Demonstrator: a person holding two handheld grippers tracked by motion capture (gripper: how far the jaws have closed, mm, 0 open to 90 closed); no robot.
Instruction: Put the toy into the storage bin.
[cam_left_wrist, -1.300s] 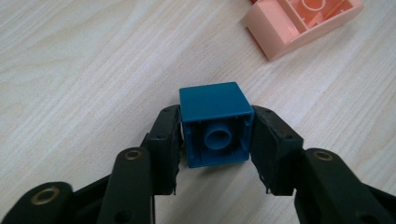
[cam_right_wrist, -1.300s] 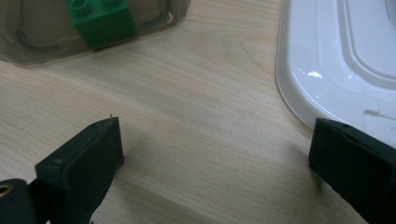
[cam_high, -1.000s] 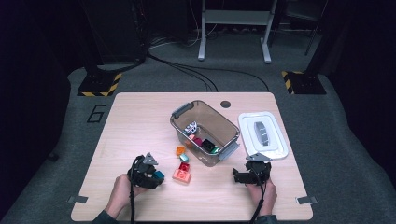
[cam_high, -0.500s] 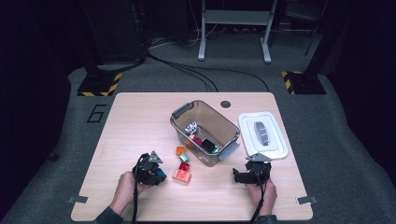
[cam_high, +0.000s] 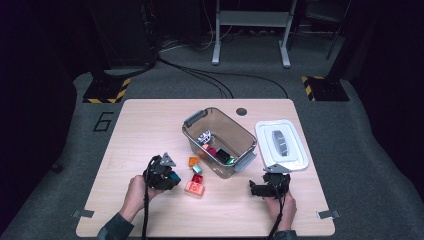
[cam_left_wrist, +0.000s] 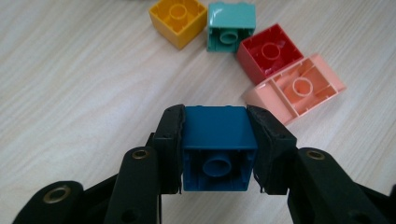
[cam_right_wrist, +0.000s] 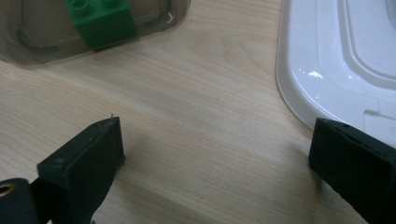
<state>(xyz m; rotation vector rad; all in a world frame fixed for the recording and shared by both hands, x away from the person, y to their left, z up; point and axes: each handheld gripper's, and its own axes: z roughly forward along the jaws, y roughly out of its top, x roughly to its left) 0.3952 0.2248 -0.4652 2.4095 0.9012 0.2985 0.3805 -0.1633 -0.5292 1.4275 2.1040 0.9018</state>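
Wood-grain table: my left gripper clamps the blue brick across its flat, rigid, light-looking sides; my right gripper rests wide apart, empty.

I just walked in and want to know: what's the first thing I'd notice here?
Probably the blue block, pinched in the left claw just above the table. Beside it lie yellow, teal, red and pink blocks. Farther back stands a clear bin holding more blocks, its white lid beside it.
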